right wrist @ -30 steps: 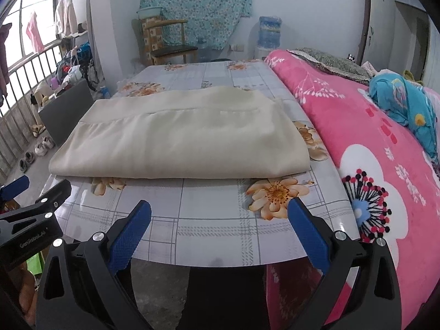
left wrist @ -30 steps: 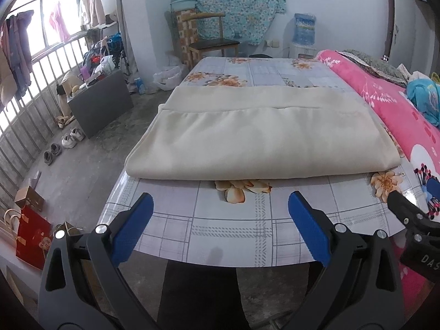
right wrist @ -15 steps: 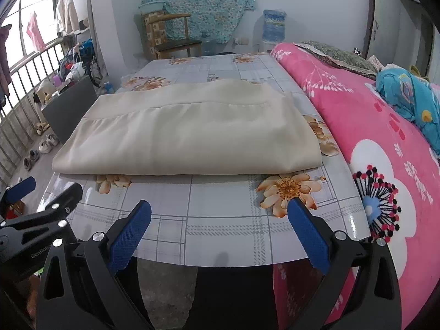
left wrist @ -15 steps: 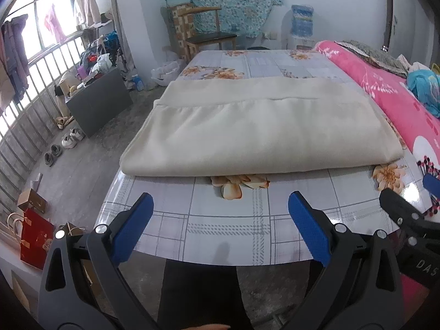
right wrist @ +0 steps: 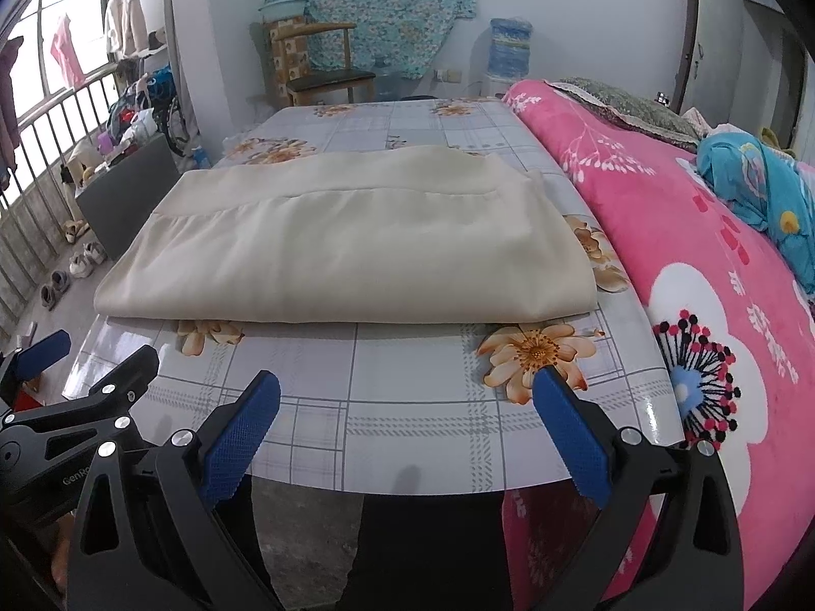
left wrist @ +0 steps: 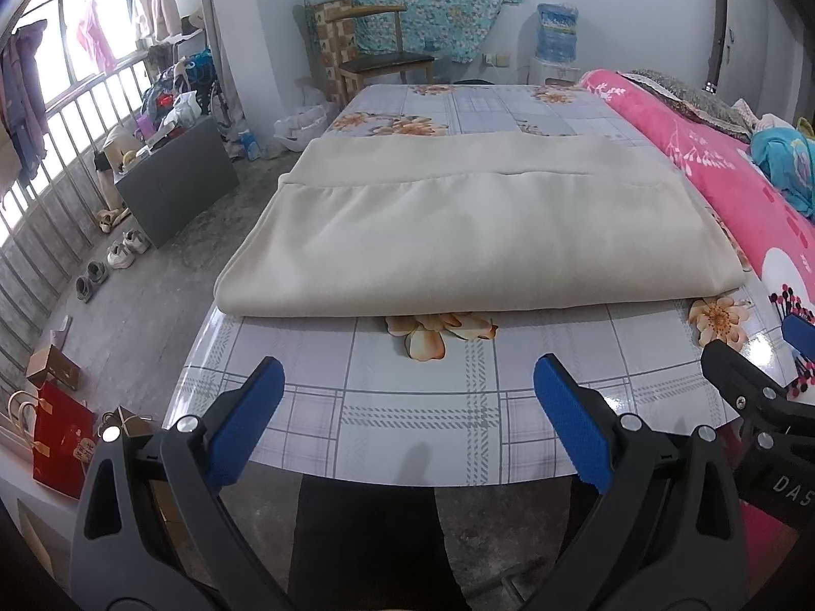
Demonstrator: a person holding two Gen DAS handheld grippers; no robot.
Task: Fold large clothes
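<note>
A large cream cloth (left wrist: pixel 473 229) lies folded flat on the table (left wrist: pixel 407 407) with the floral, checked cover; it also shows in the right wrist view (right wrist: pixel 346 254). My left gripper (left wrist: pixel 407 407) is open and empty, above the table's near edge, short of the cloth's front fold. My right gripper (right wrist: pixel 405 412) is open and empty, also above the near edge, to the right of the left one. Each gripper's tip shows in the other's view: the right one (left wrist: pixel 754 397) and the left one (right wrist: pixel 76 382).
A pink floral blanket (right wrist: pixel 713 280) on a bed lies against the table's right side, with a blue garment (right wrist: pixel 759 193) on it. A wooden chair (left wrist: pixel 377 61) stands beyond the far end. A grey box (left wrist: pixel 173 188), shoes and a red bag (left wrist: pixel 61 438) are on the floor at left.
Both grippers have moved forward a little toward the cloth, so it looks larger and closer. Both stay open and empty.
</note>
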